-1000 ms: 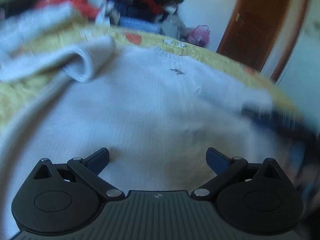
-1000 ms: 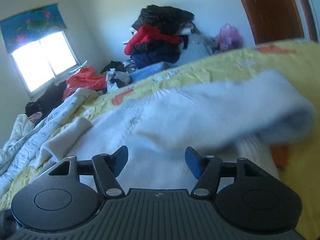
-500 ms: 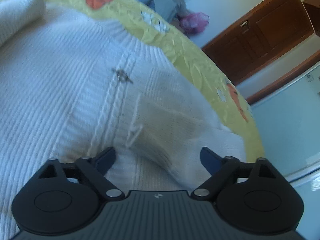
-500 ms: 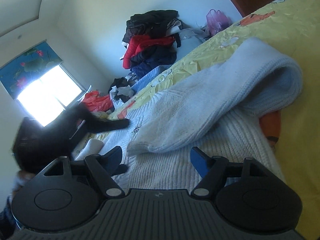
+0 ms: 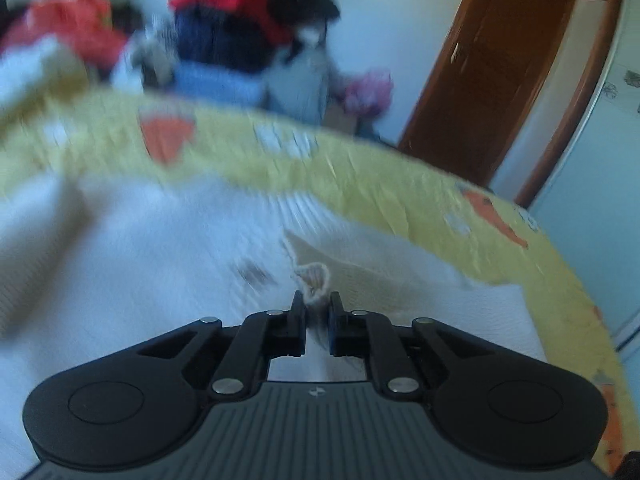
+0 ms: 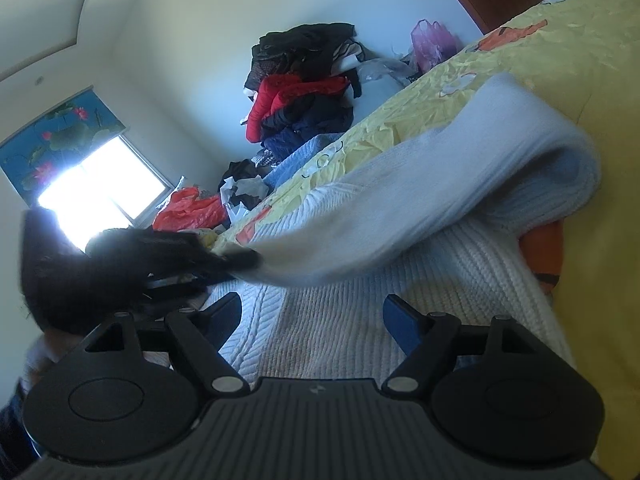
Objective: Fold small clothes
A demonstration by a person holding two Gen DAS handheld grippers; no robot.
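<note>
A white knitted sweater (image 5: 132, 256) lies spread on the yellow bedspread (image 5: 360, 172). My left gripper (image 5: 317, 305) is shut on the cuff of the sweater's sleeve (image 5: 314, 280) and holds it over the sweater's body. In the right wrist view the sleeve (image 6: 440, 192) is folded across the sweater (image 6: 360, 320), and the left gripper (image 6: 168, 256) shows as a dark blur at the sleeve's end. My right gripper (image 6: 312, 316) is open and empty, low over the sweater's body.
A pile of red, dark and blue clothes (image 6: 304, 92) stands beyond the bed's far edge. A pink bag (image 6: 434, 42) and a brown door (image 5: 496, 64) are to the right. A bright window (image 6: 96, 188) is at the left.
My left gripper has closed on the sleeve cuff and lifted it, tilting up toward the room. The right gripper has stayed open and nearly still over the sweater.
</note>
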